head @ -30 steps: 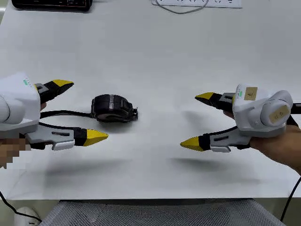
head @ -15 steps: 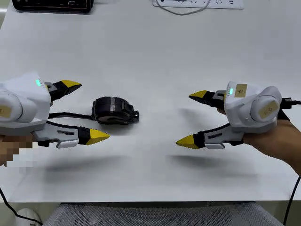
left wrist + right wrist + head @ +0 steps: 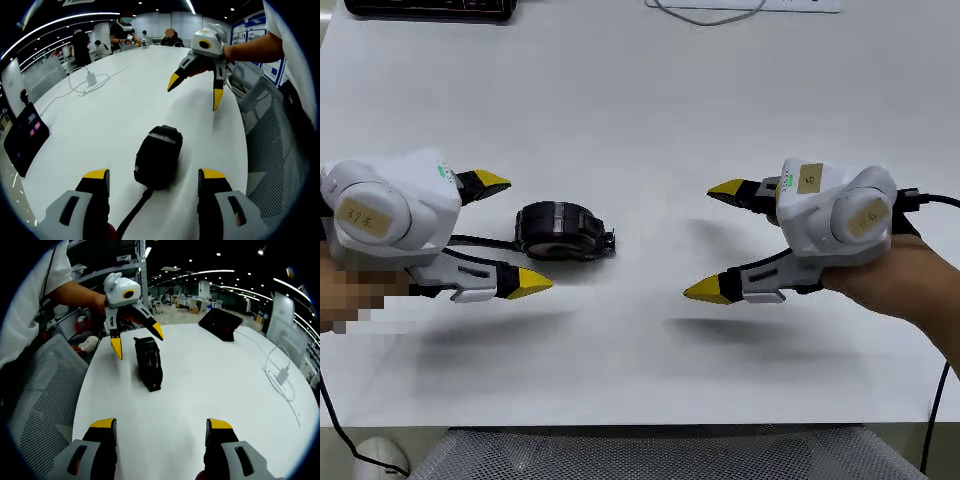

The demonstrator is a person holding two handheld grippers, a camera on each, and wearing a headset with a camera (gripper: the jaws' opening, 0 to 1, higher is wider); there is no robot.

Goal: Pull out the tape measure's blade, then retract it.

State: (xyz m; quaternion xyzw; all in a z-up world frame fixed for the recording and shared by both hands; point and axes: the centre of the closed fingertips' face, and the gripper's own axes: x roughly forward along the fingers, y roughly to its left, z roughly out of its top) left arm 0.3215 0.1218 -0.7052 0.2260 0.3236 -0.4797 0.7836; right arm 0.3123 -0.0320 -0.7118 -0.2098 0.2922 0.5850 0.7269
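- Tape measure (image 3: 560,231): black case resting on the white table (image 3: 650,100). The blade is wound in, with none of it drawn out.
- Left gripper (image 3: 517,233): jaws apart and holding nothing. The case sits just ahead of its yellow tips, centred on the gap between them and untouched.
- Right gripper (image 3: 708,240): jaws apart and empty. The case lies straight ahead of it but well apart, with bare tabletop between.
- Long axis: the case lies along the line joining the two grippers. A black strap (image 3: 470,240) trails from the end nearest the left gripper and passes between its jaws. The blade hook (image 3: 609,242) faces the right gripper.
- Nearer gripper: the left, by a clear margin.
- Step in hand, as judged: approach only. The pull has not begun, nor the retraction.
- Next move, as judged: the left gripper closes across the case to steady it, and the right advances along the axis to the hook. The hook is small and low to the table, so a fine pinch seems called for.
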